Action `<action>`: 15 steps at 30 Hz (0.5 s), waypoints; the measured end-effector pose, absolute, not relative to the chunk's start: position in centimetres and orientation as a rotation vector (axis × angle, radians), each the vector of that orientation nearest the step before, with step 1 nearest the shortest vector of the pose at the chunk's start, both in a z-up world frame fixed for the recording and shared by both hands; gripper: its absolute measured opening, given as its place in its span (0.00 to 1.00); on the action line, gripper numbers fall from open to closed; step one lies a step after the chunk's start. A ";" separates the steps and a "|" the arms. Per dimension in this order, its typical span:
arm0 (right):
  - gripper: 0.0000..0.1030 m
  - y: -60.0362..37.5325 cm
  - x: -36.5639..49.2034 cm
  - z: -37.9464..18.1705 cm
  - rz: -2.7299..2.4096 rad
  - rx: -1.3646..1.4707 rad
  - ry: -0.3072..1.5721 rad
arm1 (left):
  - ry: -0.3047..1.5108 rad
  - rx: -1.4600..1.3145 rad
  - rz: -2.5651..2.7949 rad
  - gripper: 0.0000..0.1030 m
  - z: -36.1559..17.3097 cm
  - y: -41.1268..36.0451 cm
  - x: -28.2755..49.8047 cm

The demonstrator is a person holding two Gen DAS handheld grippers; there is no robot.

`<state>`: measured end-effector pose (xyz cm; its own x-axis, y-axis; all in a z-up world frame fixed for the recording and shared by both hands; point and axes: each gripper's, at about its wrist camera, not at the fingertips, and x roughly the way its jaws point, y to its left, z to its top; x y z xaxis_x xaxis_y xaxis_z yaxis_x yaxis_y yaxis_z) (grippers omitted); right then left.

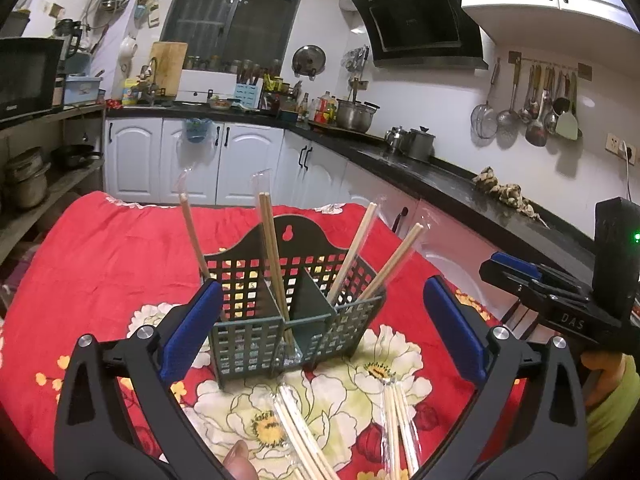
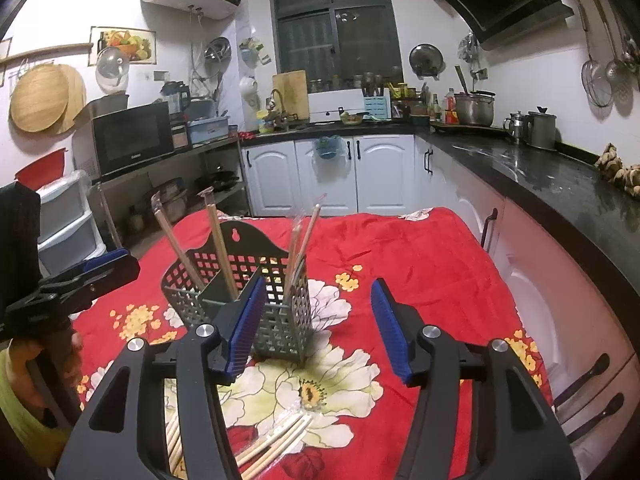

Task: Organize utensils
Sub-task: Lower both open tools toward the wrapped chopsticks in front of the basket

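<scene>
A dark green slotted utensil basket [image 1: 256, 344] with two compartments stands on the red floral tablecloth [image 1: 100, 264]. Several wrapped chopstick pairs [image 1: 272, 252] stand upright in it. More wrapped chopstick pairs [image 1: 300, 436] lie flat on the cloth near me. My left gripper [image 1: 324, 332] is open and empty, its blue pads either side of the basket's front. My right gripper [image 2: 320, 328] is open and empty, just right of the basket [image 2: 280, 320]. Loose chopsticks [image 2: 276, 444] lie below it. The right gripper body [image 1: 560, 292] shows at the right of the left wrist view.
The table is in a kitchen. A black countertop [image 2: 540, 176] with pots runs along the right, white cabinets [image 2: 328, 172] at the back. A shelf with a microwave [image 2: 128, 140] stands at the left. The left gripper body [image 2: 68, 284] shows at the left edge.
</scene>
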<state>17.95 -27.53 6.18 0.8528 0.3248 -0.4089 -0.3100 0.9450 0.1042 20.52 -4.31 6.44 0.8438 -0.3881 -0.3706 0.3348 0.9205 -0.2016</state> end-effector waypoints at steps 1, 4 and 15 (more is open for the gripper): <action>0.54 -27.5 17.8 6.1 0.335 0.034 0.439 | 0.418 -0.129 -0.380 0.90 6.4 -4.3 20.4; 0.54 -27.4 17.5 5.7 0.339 0.026 0.450 | 0.424 -0.133 -0.375 0.90 6.1 -4.0 20.0; 0.55 -26.7 16.5 4.6 0.362 0.001 0.478 | 0.458 -0.125 -0.350 0.90 5.0 -3.5 18.8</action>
<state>16.46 -26.74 4.58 0.8257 0.3410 -0.4494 -0.3407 0.9364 0.0845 18.84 -3.47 4.97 0.8386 -0.3581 -0.4105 0.3025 0.9328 -0.1959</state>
